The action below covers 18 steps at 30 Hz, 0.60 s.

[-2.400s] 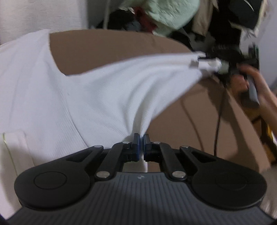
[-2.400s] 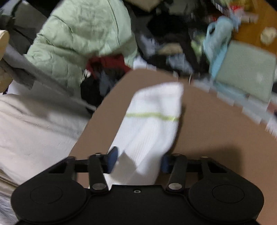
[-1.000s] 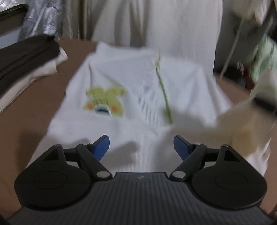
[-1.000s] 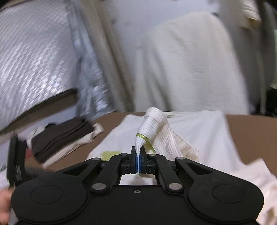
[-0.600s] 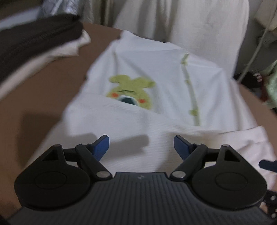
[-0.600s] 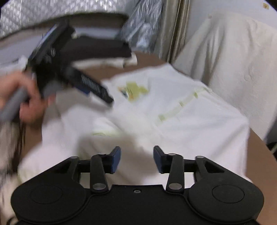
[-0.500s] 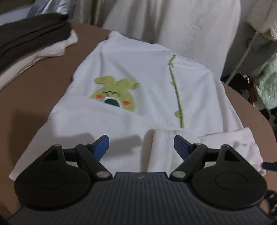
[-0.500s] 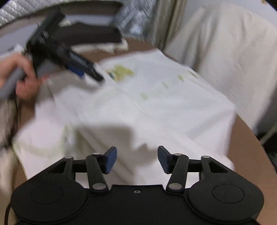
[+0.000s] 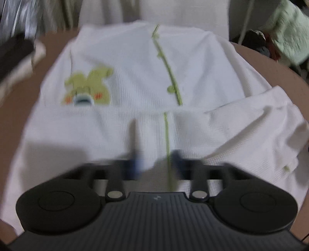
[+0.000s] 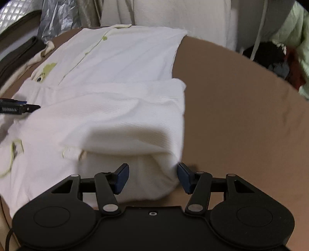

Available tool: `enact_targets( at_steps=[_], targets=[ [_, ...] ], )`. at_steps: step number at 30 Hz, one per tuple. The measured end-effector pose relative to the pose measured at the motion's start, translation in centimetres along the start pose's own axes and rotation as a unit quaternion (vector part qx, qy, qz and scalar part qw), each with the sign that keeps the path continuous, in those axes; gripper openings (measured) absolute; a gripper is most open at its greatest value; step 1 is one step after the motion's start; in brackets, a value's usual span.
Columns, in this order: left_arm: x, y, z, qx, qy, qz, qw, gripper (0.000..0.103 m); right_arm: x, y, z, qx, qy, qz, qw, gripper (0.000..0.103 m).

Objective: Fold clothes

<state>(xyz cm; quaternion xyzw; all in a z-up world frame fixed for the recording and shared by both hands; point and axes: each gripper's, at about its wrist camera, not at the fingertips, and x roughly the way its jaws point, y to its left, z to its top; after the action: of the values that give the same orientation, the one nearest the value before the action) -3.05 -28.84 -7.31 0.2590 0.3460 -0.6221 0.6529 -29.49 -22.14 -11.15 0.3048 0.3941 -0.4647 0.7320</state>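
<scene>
A white waffle-knit shirt (image 9: 193, 67) with a green button strip and a green animal patch (image 9: 87, 88) lies flat on the brown round table (image 10: 241, 115), its sleeves folded across the near part. My left gripper (image 9: 155, 164) is blurred. Its jaws are closing on a fold of the shirt beside the green trim. In the right wrist view the same shirt (image 10: 125, 63) fills the left half. My right gripper (image 10: 152, 177) stands open over the folded sleeve's near right corner, with cloth between the pads but not squeezed. The left gripper's fingers (image 10: 29, 108) show at the left edge.
A stack of dark brown and cream folded clothes (image 10: 17, 56) sits at the table's left. A white-draped chair (image 10: 173, 13) stands behind the table. A pale green jacket (image 9: 289, 29) and dark clothes are heaped off the right side. Bare tabletop lies to the shirt's right.
The right gripper let go of the sleeve cuff, opened and dropped to the sleeve's folded corner. The left gripper's wide jaws moved down onto the shirt and closed in on a fold.
</scene>
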Motion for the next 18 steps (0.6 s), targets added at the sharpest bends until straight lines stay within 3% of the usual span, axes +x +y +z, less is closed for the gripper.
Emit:
enact_targets(
  at_steps=[3, 5, 6, 9, 11, 13, 14, 17, 18],
  targets=[
    [-3.1, 0.3, 0.3, -0.004, -0.067, 0.012, 0.9977, 0.011, 1.8, 0.9, 0.8, -0.006, 0.008, -0.035, 0.999, 0.060],
    [-6.3, 1.1, 0.4, -0.006, -0.128, 0.029, 0.9914, 0.011, 1.7, 1.0, 0.7, -0.006, 0.002, -0.044, 0.999, 0.060],
    [-7.2, 1.8, 0.4, -0.012, -0.140, 0.041, 0.9893, 0.011, 1.5, 1.0, 0.6, -0.006, -0.001, -0.050, 0.999, 0.060],
    [-7.8, 4.1, 0.0, -0.032, -0.127, 0.074, 0.9885, 0.011, 0.9, 1.0, -0.1, 0.012, 0.001, -0.055, 0.998, 0.060],
    [-5.2, 6.0, -0.6, -0.074, -0.057, 0.067, 0.9934, 0.011, 0.9, 1.4, -0.4, 0.011, -0.002, -0.059, 0.998, 0.058],
    [-3.2, 7.0, -1.0, -0.091, -0.004, 0.070, 0.9934, 0.011, 0.5, 2.3, -0.7, -0.009, -0.016, -0.056, 0.998, 0.031],
    [-3.2, 6.5, -1.0, -0.065, -0.005, 0.090, 0.9938, 0.012, 0.1, 2.9, -0.7, -0.021, -0.026, -0.051, 0.998, 0.004],
    [-5.8, 4.7, -0.2, 0.008, -0.050, 0.115, 0.9920, 0.013, -1.0, 4.5, -1.2, -0.051, -0.034, -0.094, 0.994, 0.005],
    [-6.2, 4.6, 0.0, 0.011, -0.050, 0.109, 0.9927, 0.013, -1.2, 4.9, -1.4, -0.059, -0.032, -0.110, 0.992, 0.005]
  ],
)
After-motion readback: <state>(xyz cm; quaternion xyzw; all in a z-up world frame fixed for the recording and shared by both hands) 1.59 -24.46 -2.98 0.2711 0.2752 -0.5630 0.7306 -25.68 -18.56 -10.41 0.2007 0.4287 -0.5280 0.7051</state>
